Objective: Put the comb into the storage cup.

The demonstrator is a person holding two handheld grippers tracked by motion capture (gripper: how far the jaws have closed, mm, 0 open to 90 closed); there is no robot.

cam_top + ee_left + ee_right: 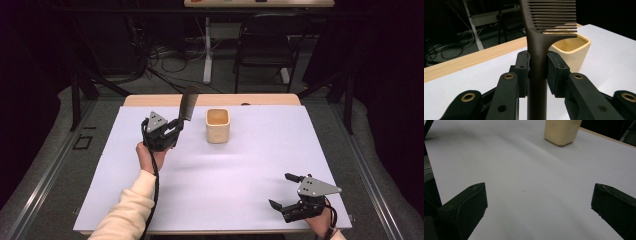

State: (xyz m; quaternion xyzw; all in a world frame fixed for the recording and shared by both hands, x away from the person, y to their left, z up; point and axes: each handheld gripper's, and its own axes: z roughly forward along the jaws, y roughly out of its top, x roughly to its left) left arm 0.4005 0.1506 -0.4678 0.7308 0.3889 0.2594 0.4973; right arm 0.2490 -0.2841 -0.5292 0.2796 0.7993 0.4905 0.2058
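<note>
A dark brown comb stands upright in my left gripper, which is shut on its handle. In the left gripper view both pads clamp the comb handle, and its teeth point toward the cream square cup behind it. My left gripper hangs above the white sheet, just left of the cup. The cup stands upright and looks empty. My right gripper rests low at the table's near right corner, open with nothing between its pads. The right gripper faces the cup from afar.
A white sheet covers most of the wooden table, whose bare strip shows along the far edge. Beyond the table stand a black chair, a white table leg and floor cables. Metal rails run along both sides.
</note>
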